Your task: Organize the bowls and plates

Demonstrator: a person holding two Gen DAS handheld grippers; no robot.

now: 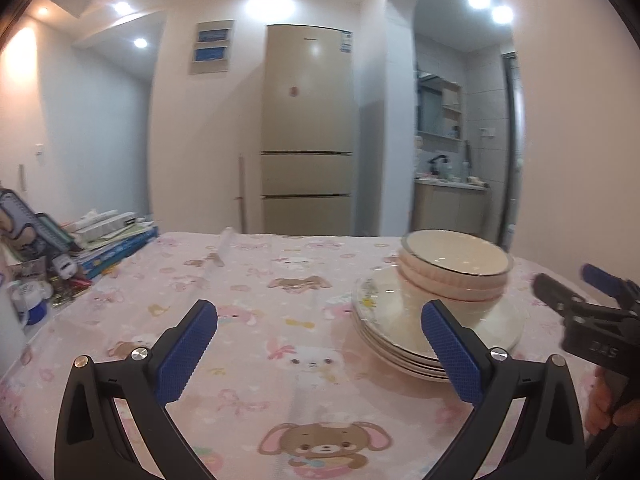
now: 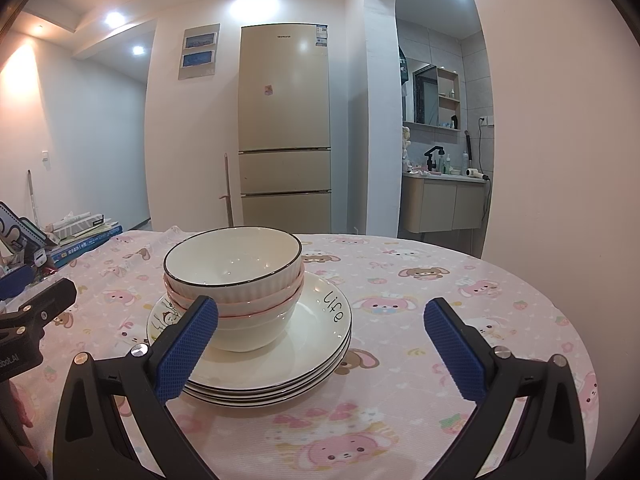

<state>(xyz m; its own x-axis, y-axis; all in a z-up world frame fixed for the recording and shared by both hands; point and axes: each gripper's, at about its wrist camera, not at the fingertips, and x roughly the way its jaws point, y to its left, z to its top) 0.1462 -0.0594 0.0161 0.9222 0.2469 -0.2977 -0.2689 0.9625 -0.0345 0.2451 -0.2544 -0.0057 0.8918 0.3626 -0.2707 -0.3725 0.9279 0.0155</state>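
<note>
Bowls (image 2: 232, 280) sit nested on stacked plates (image 2: 280, 364); left tool (image 1: 320, 344) and right tool (image 2: 320, 344) both spread, empty

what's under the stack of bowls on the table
The nested bowls sit on a stack of plates, top one lettered "Life". The tablecloth lies beneath; the plate's centre is covered.

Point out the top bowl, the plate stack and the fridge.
top bowl (image 2: 232, 258): right wrist view, inner wall.
plate stack (image 2: 320, 320): right wrist view, top plate's bare rim.
fridge (image 2: 284, 120): right wrist view, upper door.
</note>
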